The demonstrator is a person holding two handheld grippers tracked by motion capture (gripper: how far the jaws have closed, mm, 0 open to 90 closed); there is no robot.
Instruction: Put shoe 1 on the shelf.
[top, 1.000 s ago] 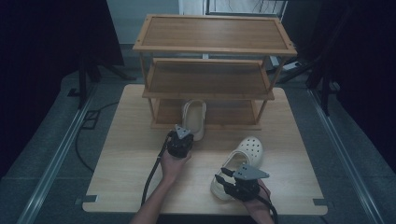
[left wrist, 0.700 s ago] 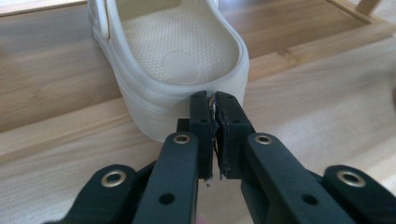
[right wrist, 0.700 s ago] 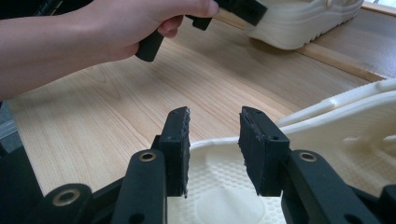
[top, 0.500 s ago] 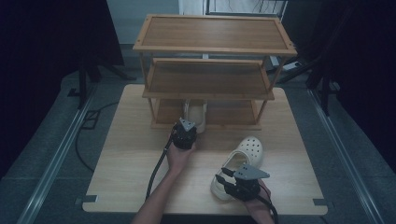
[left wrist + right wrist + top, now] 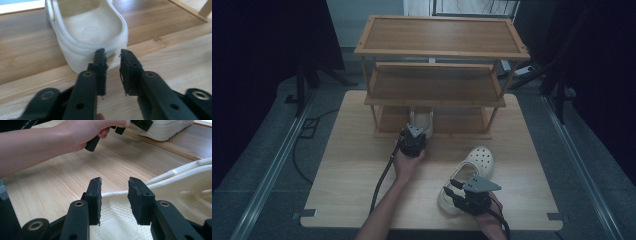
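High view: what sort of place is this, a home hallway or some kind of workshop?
Probably a recording or test bench, not a home. A bare wooden table holds only a three-tier shoe rack and two white clogs, dark curtains surround it, and a person works with hand-held grippers.

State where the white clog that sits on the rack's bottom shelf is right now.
In the high view the shelved clog sits on the bottom shelf of the wooden rack, left of its centre, heel toward the left claw just in front.

The left gripper [image 5: 413, 136], arm stretched forward, has just been opening its jaws; the right gripper [image 5: 455, 191] holds its jaws parted.
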